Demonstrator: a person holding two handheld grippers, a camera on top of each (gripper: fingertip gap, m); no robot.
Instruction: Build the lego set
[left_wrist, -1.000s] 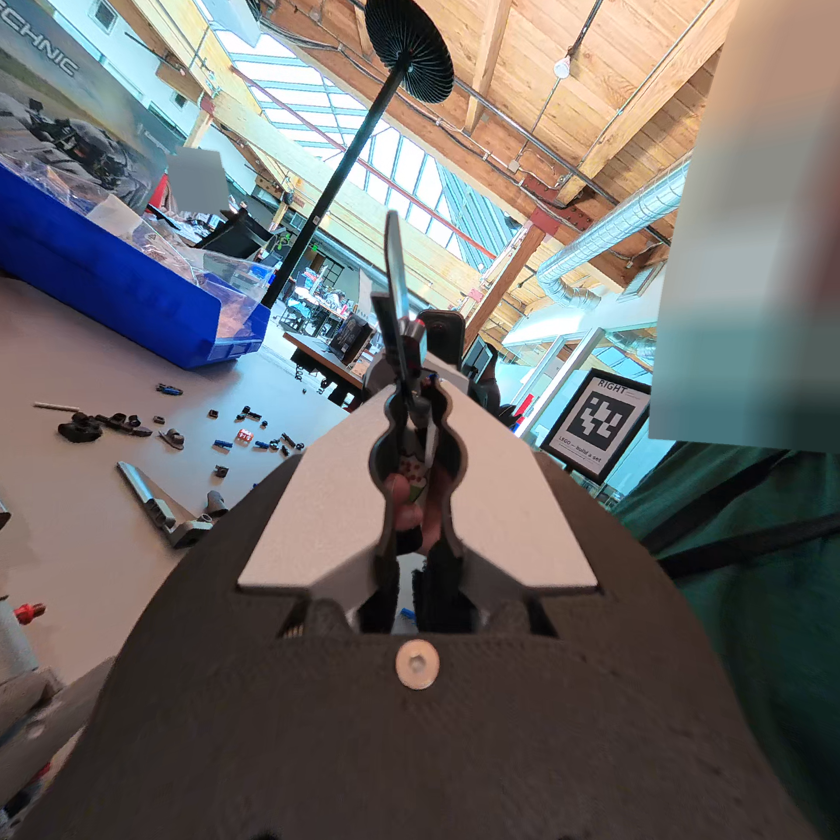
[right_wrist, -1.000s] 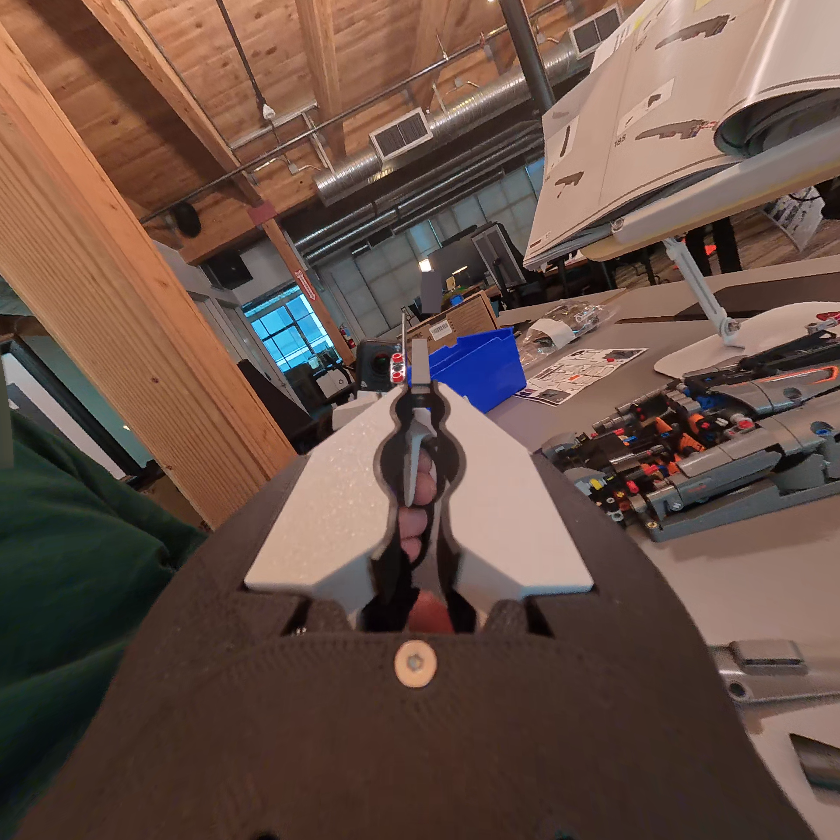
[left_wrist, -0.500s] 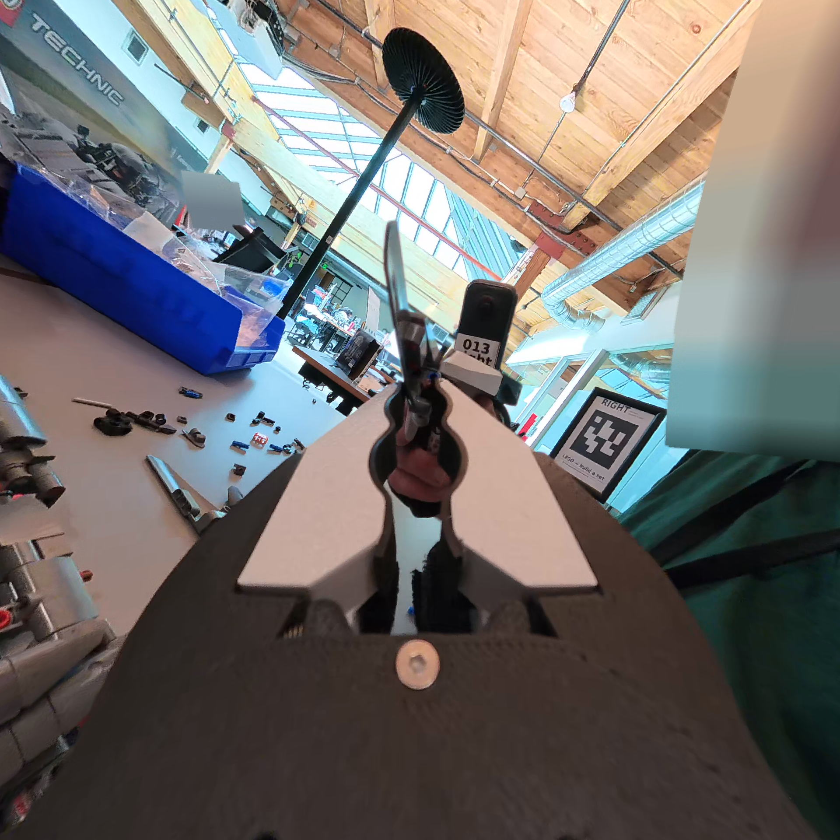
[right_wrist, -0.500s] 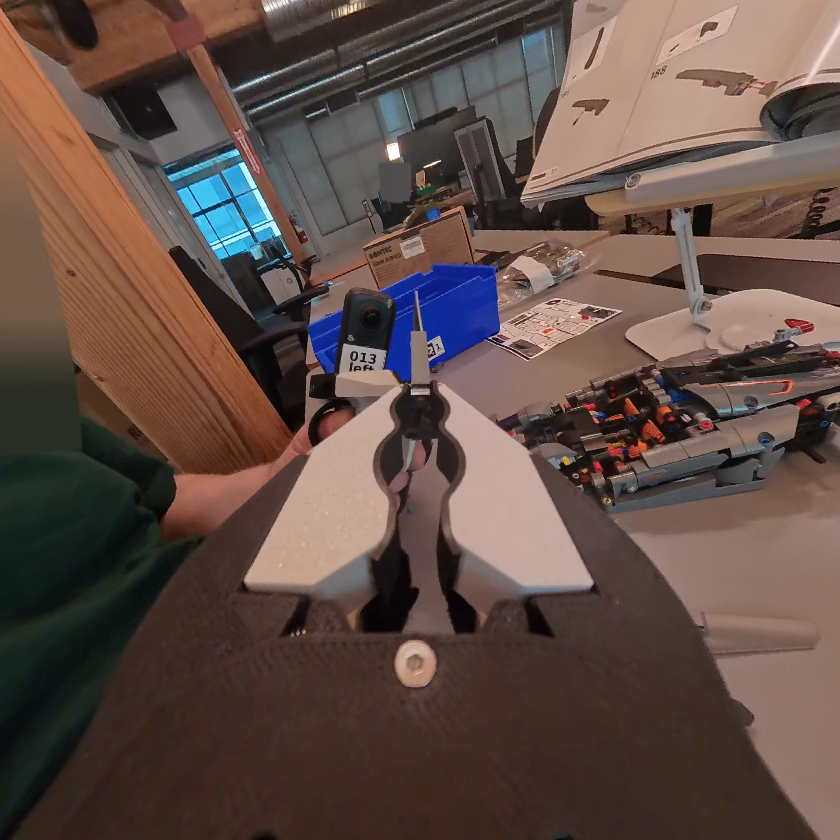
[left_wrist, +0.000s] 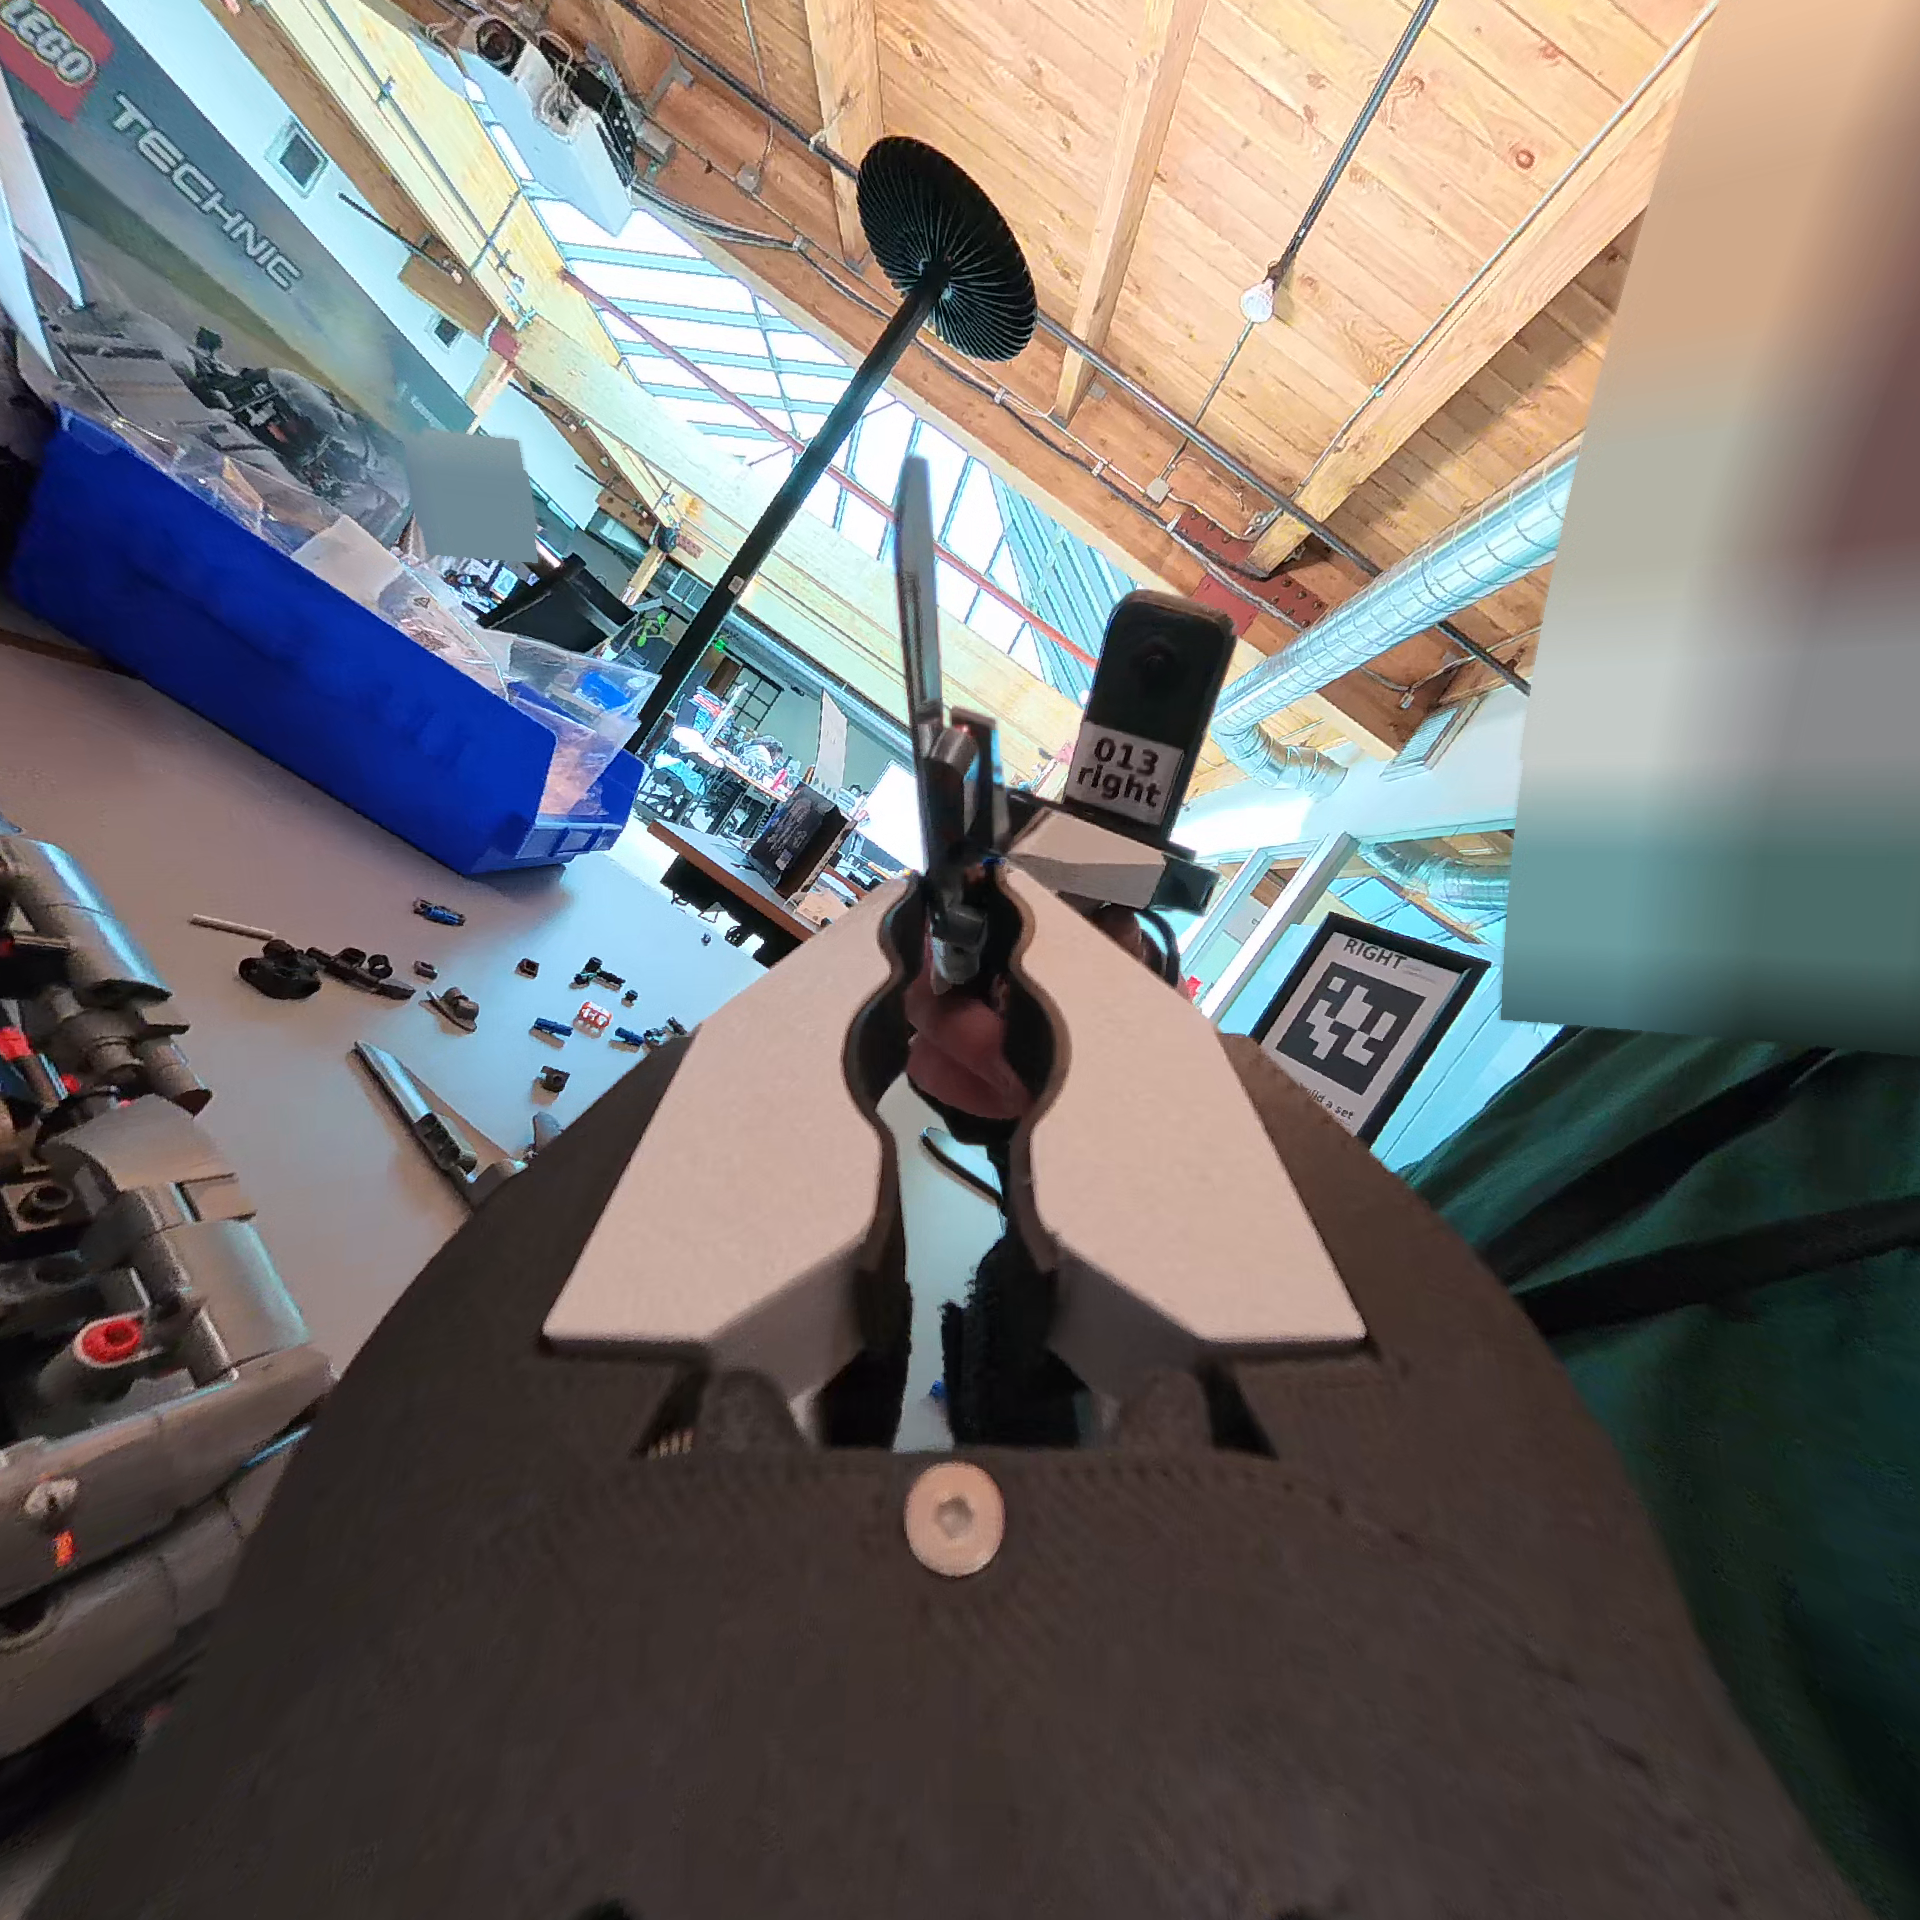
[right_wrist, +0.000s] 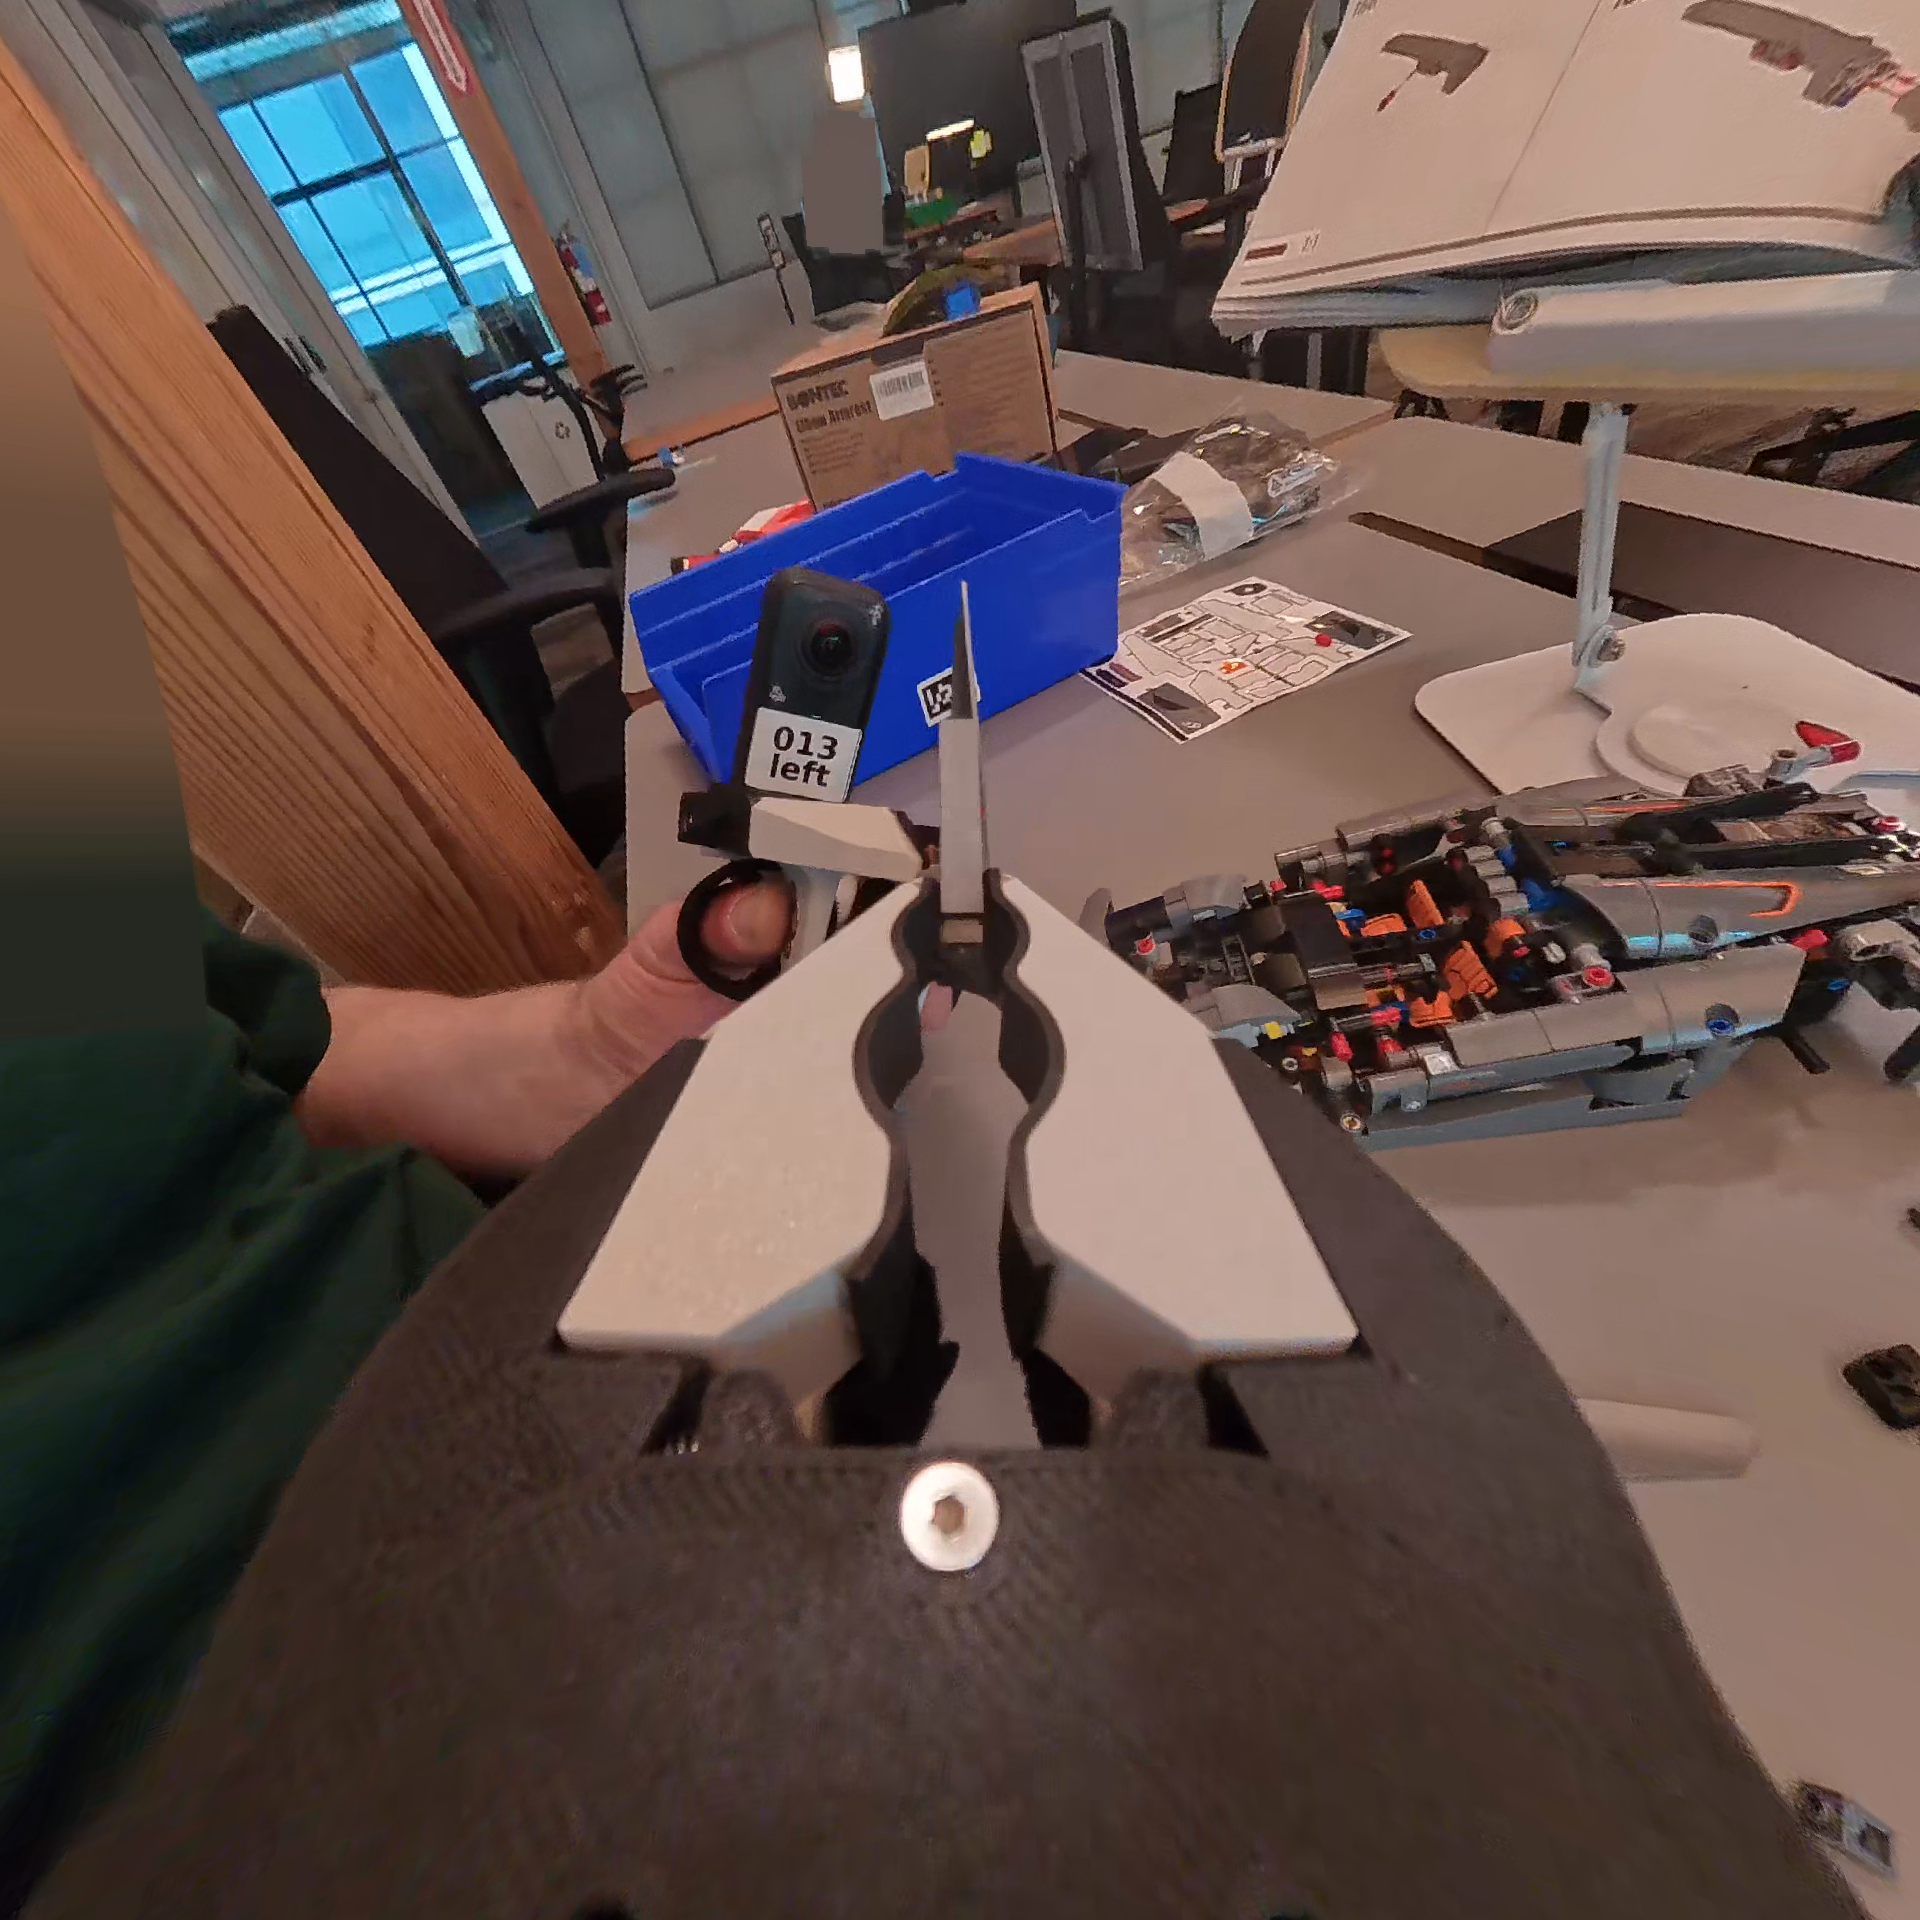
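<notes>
My right claw has tipped down from the rafters, so the table is showing. The blue bin is sitting there, contents unclear; another bin is holding clear bags. Both claws, left too, are pinching the grey panel piece, raised off the table. The half-built car is lying to my right.

Your right gripper is clamped on a grey tapered panel piece standing upright at the tips. Left gripper sits just beside it, your hand on its grip. Half-built car model lies right on the table; blue bin behind.
</notes>
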